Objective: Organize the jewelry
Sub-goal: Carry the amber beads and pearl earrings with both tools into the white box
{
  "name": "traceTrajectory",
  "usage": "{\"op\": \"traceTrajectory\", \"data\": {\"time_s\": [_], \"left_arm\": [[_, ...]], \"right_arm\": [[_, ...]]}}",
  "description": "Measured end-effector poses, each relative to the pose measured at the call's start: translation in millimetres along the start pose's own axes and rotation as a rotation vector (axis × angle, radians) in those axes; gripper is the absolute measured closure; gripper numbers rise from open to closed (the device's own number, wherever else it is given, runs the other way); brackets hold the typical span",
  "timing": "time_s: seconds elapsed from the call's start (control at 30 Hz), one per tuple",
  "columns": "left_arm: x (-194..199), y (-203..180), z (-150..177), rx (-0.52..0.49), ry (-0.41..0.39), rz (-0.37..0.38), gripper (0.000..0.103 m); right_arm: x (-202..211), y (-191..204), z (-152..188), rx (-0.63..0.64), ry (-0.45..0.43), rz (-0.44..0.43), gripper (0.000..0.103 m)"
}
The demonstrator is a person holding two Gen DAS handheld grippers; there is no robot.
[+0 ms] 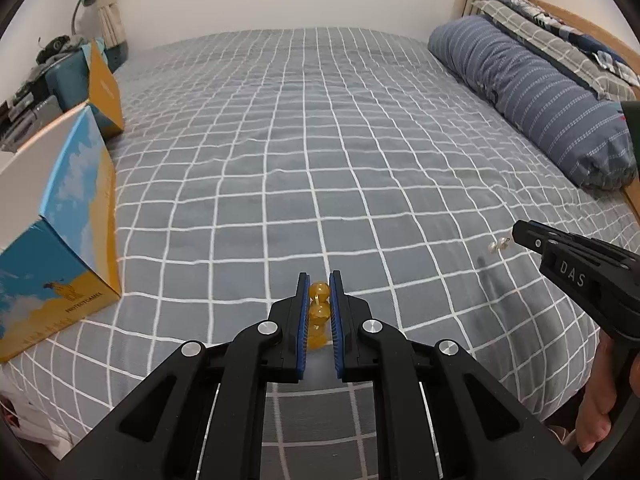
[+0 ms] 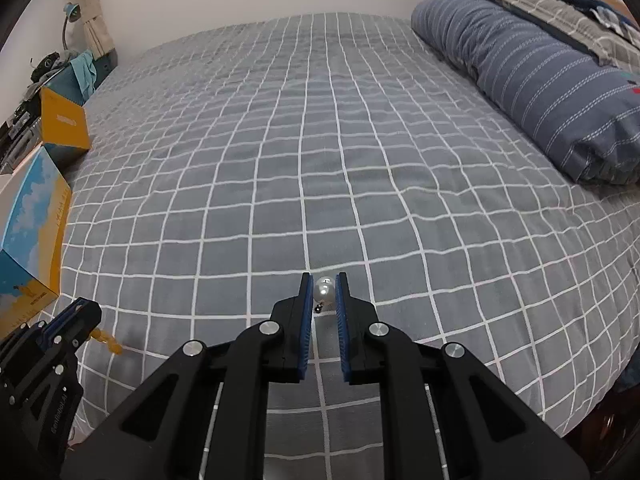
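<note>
Left gripper [image 1: 319,280]: blue-padded black fingers [image 1: 303,320] nearly closed, with a string of translucent amber-yellow round beads [image 1: 319,312] clamped between the pads. Three beads visible in line along the gap, the front one at the fingertips. In the right wrist view the same beads [image 2: 107,340] stick out sideways from the left gripper [image 2: 86,320], just above the bedspread.

Right gripper [image 2: 323,280]: fingers [image 2: 343,320] narrowed to a small gap around a white pearl earring with a small dark metal post [image 2: 324,290]. Pearl sits between the fingertips and appears to touch both pads. Post points back toward the camera. In the left wrist view the pearl piece [image 1: 498,245] shows at the tip of the right gripper [image 1: 516,236], low over the bed; two pale round shapes there, detail too small to resolve.

Both items are over the near part of the grey bedspread with a white grid pattern [image 1: 320,140], well apart from each other.

Surroundings: blue-and-yellow printed cardboard box [image 1: 60,240] stands on the left edge of the bed, a second yellow box [image 1: 105,88] behind it. Blue striped rolled duvet [image 1: 532,92] lies along the right side.
</note>
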State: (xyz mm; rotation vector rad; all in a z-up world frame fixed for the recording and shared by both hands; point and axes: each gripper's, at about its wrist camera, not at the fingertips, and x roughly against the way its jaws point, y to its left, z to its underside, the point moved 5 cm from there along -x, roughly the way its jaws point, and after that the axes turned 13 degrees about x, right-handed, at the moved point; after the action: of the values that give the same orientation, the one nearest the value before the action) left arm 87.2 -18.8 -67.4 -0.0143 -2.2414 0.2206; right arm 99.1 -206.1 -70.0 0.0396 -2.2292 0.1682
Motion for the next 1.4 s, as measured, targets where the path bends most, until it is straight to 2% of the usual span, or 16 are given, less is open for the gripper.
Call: {"op": "traceTrajectory", "data": {"time_s": [0.53,0.7,1.4], "left_arm": [[13.2,24.4,-24.0,0.035,-0.055,-0.026,0.094],[23.4,31.7,-38.3,0.053,-0.064,-0.018,0.094],[69.1,81.2,-73.7,0.101,-0.122,-0.066,0.094]], "right_arm": [[31.3,19.0,-20.4,0.022,-0.093,0.02,0.092],[40.0,35.0,-31.7,0.044,-0.103,0.006,0.092],[70.7,99.1,-73.2,0.11,-0.149,-0.047,0.092]]}}
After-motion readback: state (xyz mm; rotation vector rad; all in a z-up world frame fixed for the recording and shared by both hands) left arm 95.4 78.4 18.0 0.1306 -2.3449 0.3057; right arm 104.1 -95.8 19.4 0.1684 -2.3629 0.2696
